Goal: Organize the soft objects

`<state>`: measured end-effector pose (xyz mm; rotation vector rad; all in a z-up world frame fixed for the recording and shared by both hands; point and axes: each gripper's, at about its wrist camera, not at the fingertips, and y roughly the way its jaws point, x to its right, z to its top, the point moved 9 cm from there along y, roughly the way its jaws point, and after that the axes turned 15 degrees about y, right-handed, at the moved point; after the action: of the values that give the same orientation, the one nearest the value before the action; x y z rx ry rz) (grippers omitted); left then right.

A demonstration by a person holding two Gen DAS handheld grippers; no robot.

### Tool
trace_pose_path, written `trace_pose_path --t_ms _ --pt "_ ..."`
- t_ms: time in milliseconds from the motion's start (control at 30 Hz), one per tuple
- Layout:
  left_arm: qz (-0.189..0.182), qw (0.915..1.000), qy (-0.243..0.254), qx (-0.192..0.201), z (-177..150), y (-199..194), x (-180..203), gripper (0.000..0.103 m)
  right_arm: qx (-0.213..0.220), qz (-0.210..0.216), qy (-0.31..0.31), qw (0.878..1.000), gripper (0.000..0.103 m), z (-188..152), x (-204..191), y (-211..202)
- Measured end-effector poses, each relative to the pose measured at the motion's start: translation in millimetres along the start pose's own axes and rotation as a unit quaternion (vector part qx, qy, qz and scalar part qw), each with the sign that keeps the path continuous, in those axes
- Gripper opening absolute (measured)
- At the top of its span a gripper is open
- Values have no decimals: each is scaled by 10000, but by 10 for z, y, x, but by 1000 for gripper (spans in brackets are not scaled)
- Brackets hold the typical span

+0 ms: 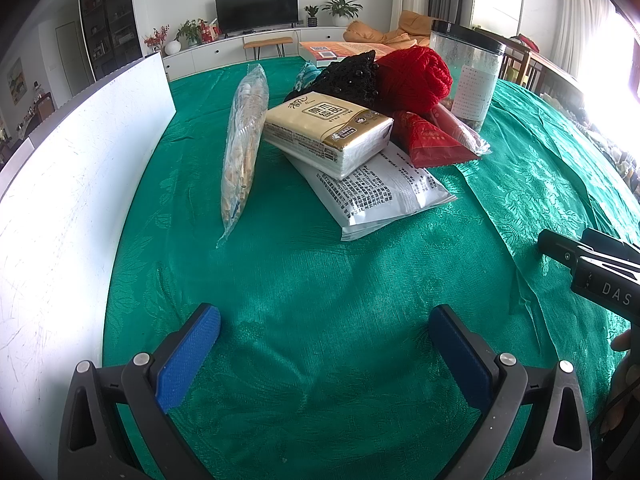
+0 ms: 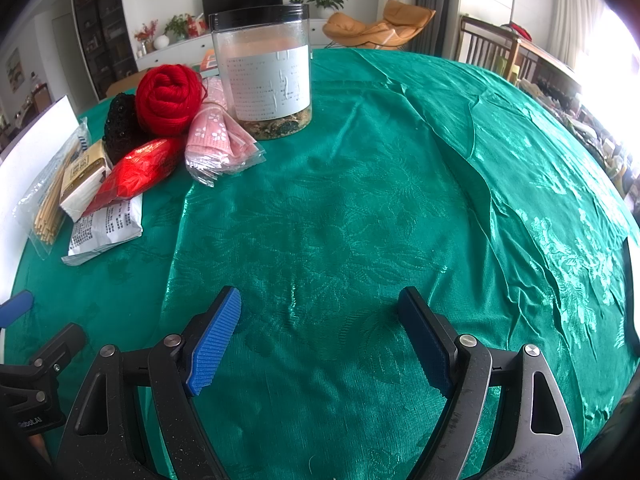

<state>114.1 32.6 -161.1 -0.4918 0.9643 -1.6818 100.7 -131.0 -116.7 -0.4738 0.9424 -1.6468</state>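
A pile of items lies on the green tablecloth [image 1: 320,280]. A beige tissue pack [image 1: 326,132] rests on a white printed pouch [image 1: 380,196]. Behind are a red yarn ball [image 1: 416,76], a black beaded fabric piece [image 1: 352,76] and a red packet [image 1: 432,140]. A clear bag of wooden sticks [image 1: 242,144] lies left of them. In the right wrist view the yarn ball [image 2: 168,98], the red packet [image 2: 136,172] and pink socks in a clear wrap [image 2: 218,140] lie at left. My left gripper [image 1: 324,344] is open and empty, short of the pile. My right gripper [image 2: 320,328] is open and empty over bare cloth.
A tall clear jar with a black lid [image 2: 262,68] stands behind the pile. A white board [image 1: 72,184] stands along the table's left side. An orange book [image 1: 340,50] lies at the far edge. The cloth [image 2: 400,200] is wrinkled at right. Chairs stand beyond the table.
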Motion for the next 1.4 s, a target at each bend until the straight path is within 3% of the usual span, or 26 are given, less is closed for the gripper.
trace_pose_path --t_ms 1400 --pt "-40 10000 -35 31 21 -14 -7 103 -6 3 0 10000 83 -1 4 -2"
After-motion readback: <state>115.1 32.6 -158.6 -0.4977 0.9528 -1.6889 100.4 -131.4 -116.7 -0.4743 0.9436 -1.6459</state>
